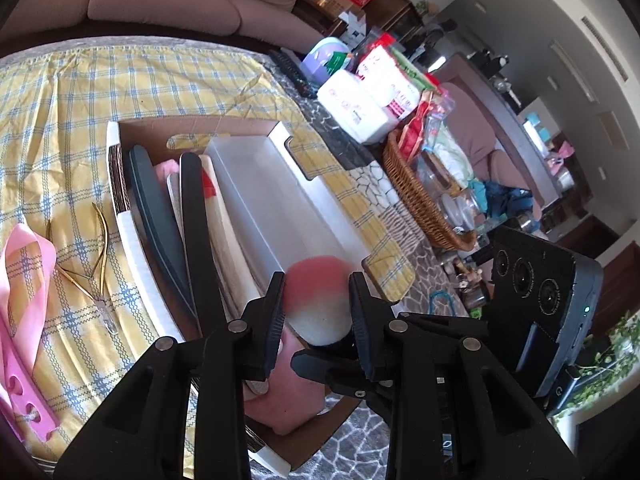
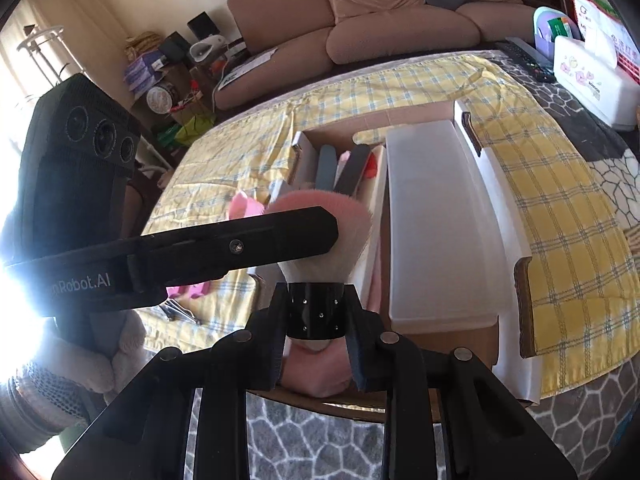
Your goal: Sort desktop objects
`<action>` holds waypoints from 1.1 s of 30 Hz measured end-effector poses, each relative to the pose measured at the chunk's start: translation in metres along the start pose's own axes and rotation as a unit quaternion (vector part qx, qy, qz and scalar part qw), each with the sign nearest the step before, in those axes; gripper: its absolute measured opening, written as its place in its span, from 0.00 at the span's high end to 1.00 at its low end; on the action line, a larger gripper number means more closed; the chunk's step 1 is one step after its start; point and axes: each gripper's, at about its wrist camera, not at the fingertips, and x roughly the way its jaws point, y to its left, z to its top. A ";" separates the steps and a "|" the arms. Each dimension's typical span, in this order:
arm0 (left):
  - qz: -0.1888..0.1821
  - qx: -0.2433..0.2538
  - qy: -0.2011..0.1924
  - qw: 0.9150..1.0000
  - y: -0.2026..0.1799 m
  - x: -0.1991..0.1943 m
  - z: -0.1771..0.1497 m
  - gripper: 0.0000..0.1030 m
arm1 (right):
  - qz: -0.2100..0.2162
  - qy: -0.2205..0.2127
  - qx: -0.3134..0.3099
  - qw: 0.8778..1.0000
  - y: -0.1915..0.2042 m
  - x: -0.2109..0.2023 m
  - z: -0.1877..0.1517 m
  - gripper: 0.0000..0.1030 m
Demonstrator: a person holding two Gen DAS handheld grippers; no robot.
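A makeup brush with pink-tipped white bristles [image 1: 320, 304] hangs over the near end of a cardboard box [image 1: 132, 240]. My left gripper [image 1: 317, 280] is shut on the bristle head, a finger pressing each side. In the right wrist view my right gripper [image 2: 316, 292] is shut on the brush's black studded ferrule [image 2: 316, 316]. One left finger [image 2: 240, 240] crosses in front of the bristles [image 2: 348, 216]. The box [image 2: 496, 208] holds a frosted plastic tray [image 1: 272, 184] [image 2: 436, 220] and nail files [image 1: 156, 208] [image 2: 328, 168] beside it.
Gold cuticle nippers [image 1: 94, 264], a pink toe separator [image 1: 24, 384] and a pink band [image 1: 24, 264] lie on the yellow checked cloth left of the box. A wicker basket [image 1: 416, 196], a white tissue box [image 1: 356, 108] [image 2: 592, 80] and a remote [image 2: 528, 60] crowd the right.
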 end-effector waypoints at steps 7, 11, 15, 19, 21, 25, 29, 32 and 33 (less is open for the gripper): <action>0.015 0.007 0.016 1.000 0.003 0.005 -0.007 0.73 | -0.002 0.030 -0.005 1.000 -0.003 0.015 -0.010 0.75; 0.013 0.020 0.028 0.999 -0.012 0.013 -0.011 0.73 | -0.010 0.035 -0.019 0.999 -0.004 0.003 -0.013 0.75; 0.007 0.019 0.043 0.999 -0.023 0.027 -0.018 0.73 | -0.031 0.057 -0.045 0.997 -0.018 -0.019 -0.012 0.75; 0.010 0.020 0.062 0.998 -0.029 0.039 -0.027 0.73 | -0.070 0.096 -0.084 0.989 -0.028 -0.028 -0.012 0.75; 0.013 0.021 0.070 0.997 -0.029 0.044 -0.031 0.73 | -0.084 0.106 -0.095 0.986 -0.033 -0.029 -0.011 0.75; 0.016 0.022 0.073 0.997 -0.031 0.044 -0.035 0.73 | -0.090 0.122 -0.112 0.982 -0.039 -0.023 -0.011 0.74; 0.017 0.026 0.067 0.997 -0.031 0.036 -0.033 0.73 | -0.082 0.111 -0.108 0.985 -0.039 -0.029 -0.010 0.66; 0.017 0.025 0.061 0.998 -0.031 0.028 -0.030 0.73 | -0.053 0.112 -0.110 0.986 -0.036 -0.032 -0.013 0.66; 0.016 0.024 0.058 0.998 -0.031 0.025 -0.029 0.73 | -0.052 0.116 -0.115 0.985 -0.035 -0.032 -0.014 0.66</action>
